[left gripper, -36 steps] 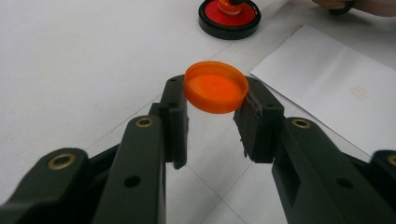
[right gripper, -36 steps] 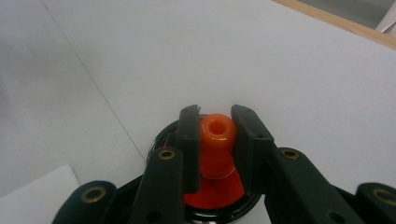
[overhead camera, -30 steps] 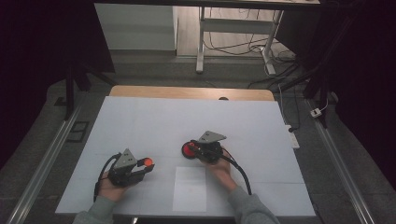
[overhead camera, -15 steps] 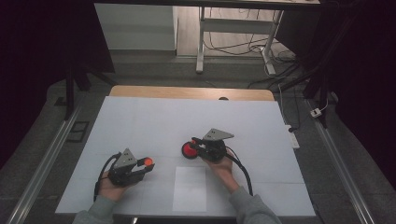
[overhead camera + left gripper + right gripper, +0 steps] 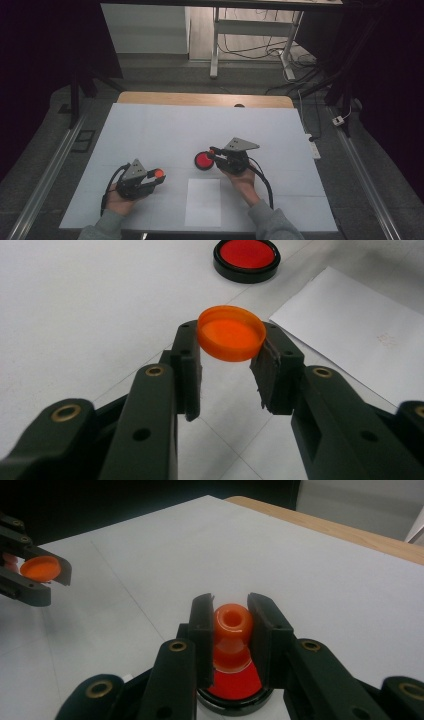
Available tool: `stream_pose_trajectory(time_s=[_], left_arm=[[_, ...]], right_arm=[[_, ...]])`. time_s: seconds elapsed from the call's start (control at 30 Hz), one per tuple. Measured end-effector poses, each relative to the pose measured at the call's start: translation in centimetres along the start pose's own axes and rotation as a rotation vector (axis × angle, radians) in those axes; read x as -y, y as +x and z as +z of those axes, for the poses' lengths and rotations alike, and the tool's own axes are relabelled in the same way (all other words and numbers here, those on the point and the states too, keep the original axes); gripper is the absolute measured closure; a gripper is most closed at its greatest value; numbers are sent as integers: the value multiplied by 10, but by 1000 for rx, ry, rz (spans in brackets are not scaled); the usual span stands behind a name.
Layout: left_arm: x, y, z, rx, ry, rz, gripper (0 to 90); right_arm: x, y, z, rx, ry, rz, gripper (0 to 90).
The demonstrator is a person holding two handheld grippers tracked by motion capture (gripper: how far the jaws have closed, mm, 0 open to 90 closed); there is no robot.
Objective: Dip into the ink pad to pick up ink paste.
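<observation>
White table covering (image 5: 165,130) runs under everything. Nearest, a white paper sheet (image 5: 202,202) lies flat. The left gripper (image 5: 227,365) pinches a smooth orange cap (image 5: 231,333) by its rim. Farther right, the right gripper (image 5: 231,630) clamps an orange rubbery stamp (image 5: 232,630), upright directly above the round black-rimmed red ink pad (image 5: 203,161).

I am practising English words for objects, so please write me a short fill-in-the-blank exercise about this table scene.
1. The left gripper holds an orange ____ between its jaws.
2. The right gripper holds an orange stamp above a round ink pad whose colour is ____.
3. On the table, between the two hands, lies a white sheet of ____.

Missing words: cap; red; paper
</observation>
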State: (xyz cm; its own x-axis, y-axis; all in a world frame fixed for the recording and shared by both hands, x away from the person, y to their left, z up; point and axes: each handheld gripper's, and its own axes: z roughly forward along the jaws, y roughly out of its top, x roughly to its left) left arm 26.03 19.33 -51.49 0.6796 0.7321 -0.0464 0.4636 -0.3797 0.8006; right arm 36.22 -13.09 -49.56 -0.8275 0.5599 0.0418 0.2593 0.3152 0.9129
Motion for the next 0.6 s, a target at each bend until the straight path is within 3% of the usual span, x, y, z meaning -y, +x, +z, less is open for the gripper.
stream_pose_trajectory(time_s=[0.6], left_arm=[[0,0,1,3,1,0,648]], right_arm=[[1,3,-15,-14,-16,6,726]])
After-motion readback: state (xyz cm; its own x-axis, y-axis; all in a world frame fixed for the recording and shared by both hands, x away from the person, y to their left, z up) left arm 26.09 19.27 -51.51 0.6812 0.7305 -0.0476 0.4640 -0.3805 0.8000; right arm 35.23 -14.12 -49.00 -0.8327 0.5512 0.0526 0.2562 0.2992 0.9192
